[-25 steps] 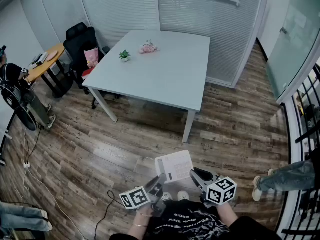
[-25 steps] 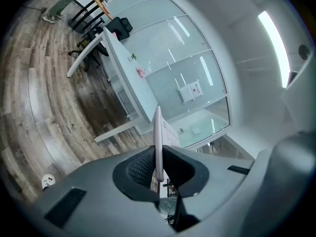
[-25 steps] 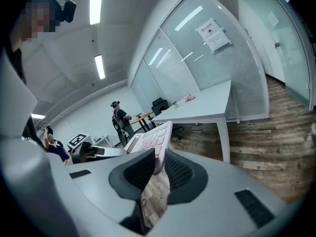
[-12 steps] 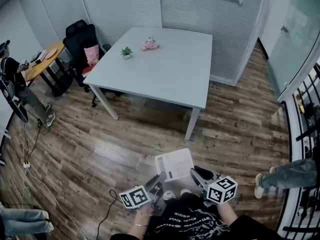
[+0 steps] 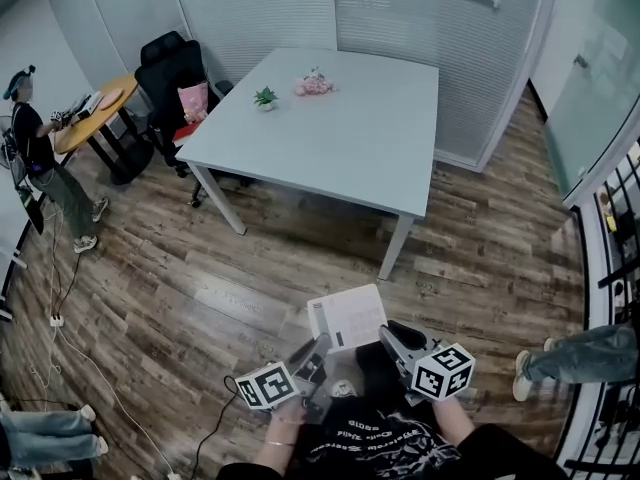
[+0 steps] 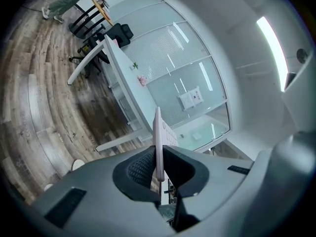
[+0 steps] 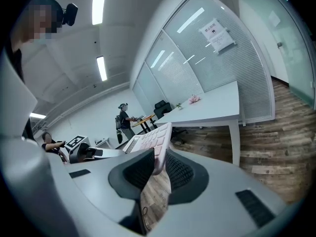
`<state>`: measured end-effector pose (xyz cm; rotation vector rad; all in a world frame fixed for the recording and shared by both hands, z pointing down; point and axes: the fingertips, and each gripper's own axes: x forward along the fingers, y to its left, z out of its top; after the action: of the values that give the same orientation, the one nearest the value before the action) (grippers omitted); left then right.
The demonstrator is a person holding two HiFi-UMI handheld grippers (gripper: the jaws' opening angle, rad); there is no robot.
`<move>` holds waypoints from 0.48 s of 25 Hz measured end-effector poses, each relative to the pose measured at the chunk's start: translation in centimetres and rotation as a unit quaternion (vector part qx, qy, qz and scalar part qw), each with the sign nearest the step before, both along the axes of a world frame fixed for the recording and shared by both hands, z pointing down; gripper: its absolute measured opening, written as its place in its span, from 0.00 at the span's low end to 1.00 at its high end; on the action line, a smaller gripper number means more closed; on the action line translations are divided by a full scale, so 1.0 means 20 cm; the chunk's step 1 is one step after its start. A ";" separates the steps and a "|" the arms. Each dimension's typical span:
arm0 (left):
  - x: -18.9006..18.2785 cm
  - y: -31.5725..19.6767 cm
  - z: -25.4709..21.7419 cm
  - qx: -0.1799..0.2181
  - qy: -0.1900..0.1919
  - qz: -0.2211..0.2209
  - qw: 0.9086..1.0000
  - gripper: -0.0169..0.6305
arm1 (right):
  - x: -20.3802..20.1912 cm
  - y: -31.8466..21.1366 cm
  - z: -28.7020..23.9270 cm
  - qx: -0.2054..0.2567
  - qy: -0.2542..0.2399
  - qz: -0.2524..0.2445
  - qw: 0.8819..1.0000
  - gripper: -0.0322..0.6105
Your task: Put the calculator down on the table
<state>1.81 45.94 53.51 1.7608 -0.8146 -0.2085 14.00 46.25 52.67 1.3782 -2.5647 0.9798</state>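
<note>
A white calculator [image 5: 347, 317] with pale keys is held flat between both grippers, low in the head view, over the wooden floor. My left gripper [image 5: 318, 349] is shut on its near left corner; in the left gripper view the calculator [image 6: 159, 144] stands edge-on between the pads. My right gripper [image 5: 385, 336] is shut on the near right corner, and the right gripper view shows the calculator's keys [image 7: 150, 140]. The large pale table [image 5: 380, 138] stands ahead, some way off, with its near edge beyond the calculator.
On the table's far side sit a small green plant [image 5: 265, 97] and a pink object [image 5: 314, 84]. Black chairs [image 5: 178, 68] and a small round wooden table [image 5: 90, 118] stand at its left, with a person [image 5: 40, 163] beside them. Another person's legs [image 5: 570, 358] show at right. Cables [image 5: 60, 338] cross the floor.
Both grippers and the calculator have moved forward towards the table, which now lies lower and nearer in the head view. The grips look unchanged. The person at left has stood up.
</note>
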 end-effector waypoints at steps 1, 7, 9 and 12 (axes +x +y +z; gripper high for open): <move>-0.01 -0.03 0.00 0.000 0.000 -0.004 1.000 0.12 | -0.01 -0.03 0.00 0.001 0.000 -0.002 1.000 0.17; -0.02 -0.24 0.04 -0.004 0.000 -0.032 0.999 0.12 | -0.02 -0.28 0.04 0.005 0.006 -0.032 0.999 0.17; -0.01 -0.33 0.04 -0.004 -0.002 -0.040 0.999 0.12 | -0.01 -0.38 0.04 0.005 0.006 -0.039 0.999 0.17; 0.01 -0.48 0.02 -0.005 -0.002 -0.052 0.999 0.12 | 0.01 -0.55 0.02 0.006 0.000 -0.054 0.999 0.17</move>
<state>2.01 36.33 53.82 1.7122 -0.9089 -0.2698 14.11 35.21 53.07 1.2286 -2.6181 0.9488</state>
